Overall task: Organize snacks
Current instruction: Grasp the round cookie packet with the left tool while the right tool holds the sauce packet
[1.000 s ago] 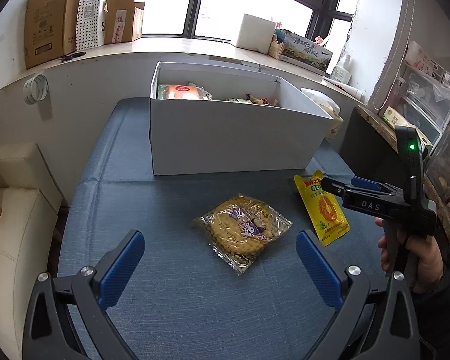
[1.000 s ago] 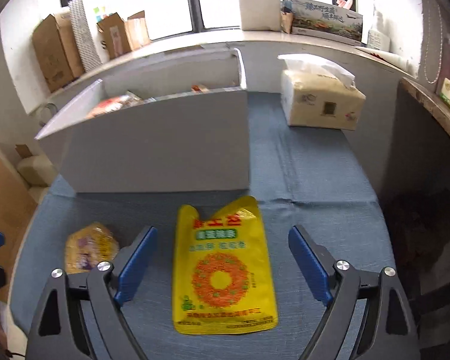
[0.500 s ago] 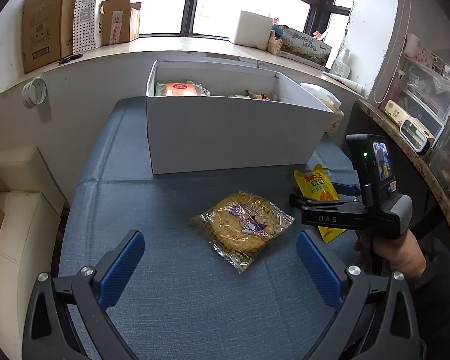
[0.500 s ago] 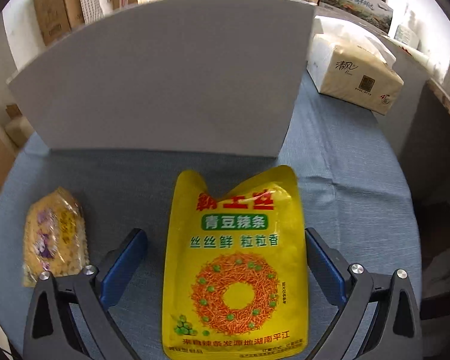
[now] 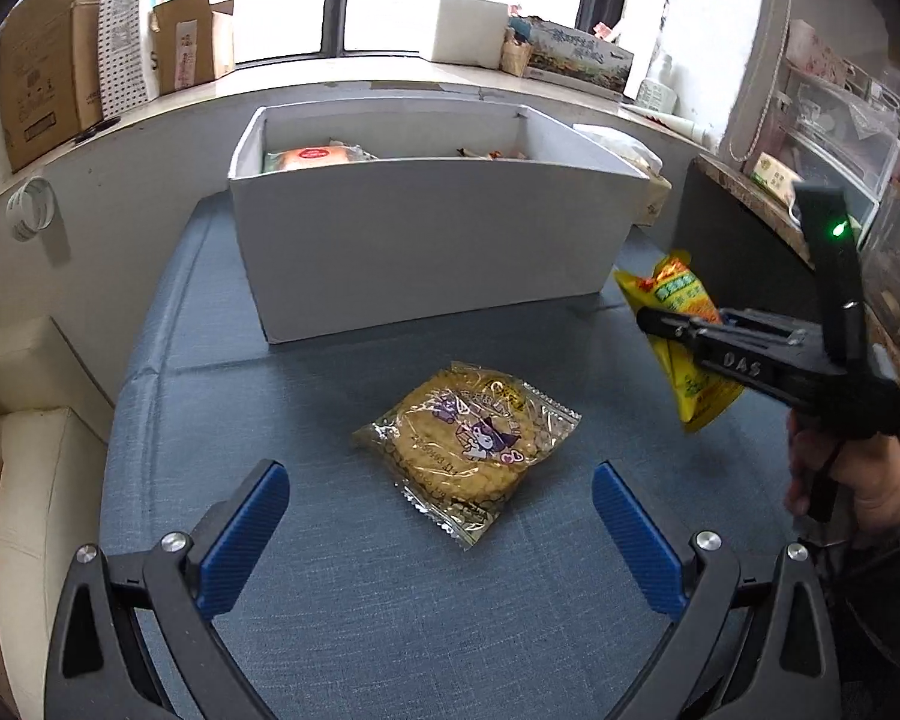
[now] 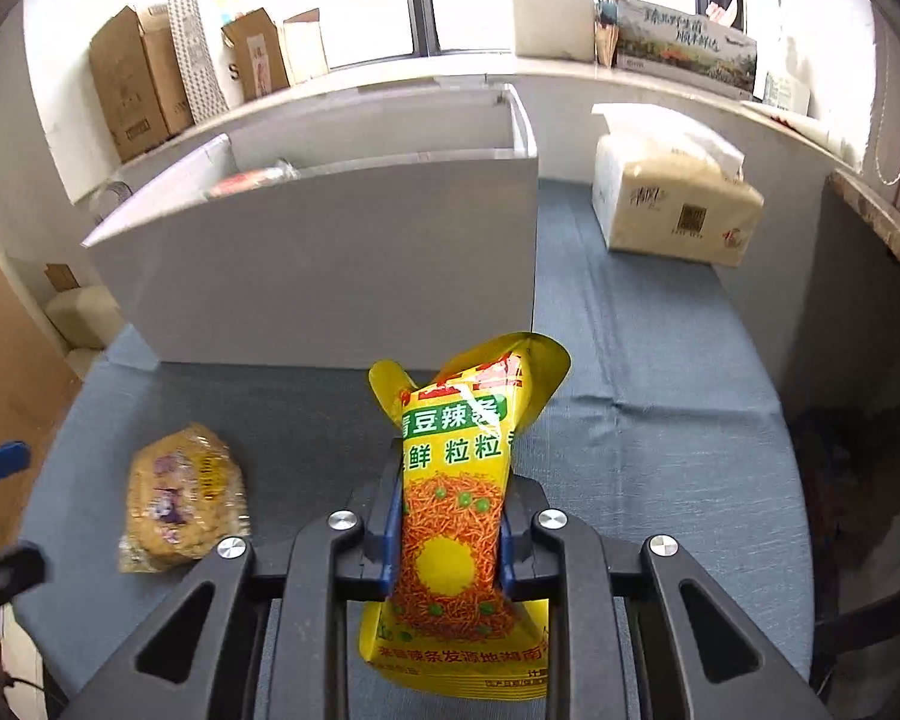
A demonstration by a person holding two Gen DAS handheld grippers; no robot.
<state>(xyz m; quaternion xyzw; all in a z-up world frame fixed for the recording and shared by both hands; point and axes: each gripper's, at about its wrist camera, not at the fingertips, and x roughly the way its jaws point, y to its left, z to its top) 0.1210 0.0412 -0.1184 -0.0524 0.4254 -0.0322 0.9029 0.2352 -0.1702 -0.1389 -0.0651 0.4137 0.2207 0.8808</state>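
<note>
My right gripper [image 6: 450, 480] is shut on the yellow snack pouch [image 6: 453, 516], squeezing it at the middle and holding it off the blue tabletop; the pouch [image 5: 684, 336] also shows in the left wrist view, clamped in that gripper [image 5: 678, 330], held by a hand [image 5: 852, 474]. A clear-wrapped round cracker packet [image 5: 468, 438] lies on the cloth, just ahead of my open left gripper [image 5: 441, 516], whose blue pads are apart and touch nothing. The same packet [image 6: 180, 498] lies at lower left in the right wrist view. Behind stands the white box [image 5: 426, 240] with snacks inside.
A tissue pack [image 6: 672, 204] sits on the table to the right of the white box [image 6: 330, 276]. Cardboard boxes [image 5: 42, 48] and cartons line the window sill. A dark counter edge [image 5: 744, 228] with storage bins borders the table's right side.
The right gripper went from open around the flat pouch to shut on it and raised it off the cloth. The left gripper shifted slightly closer to the cracker packet.
</note>
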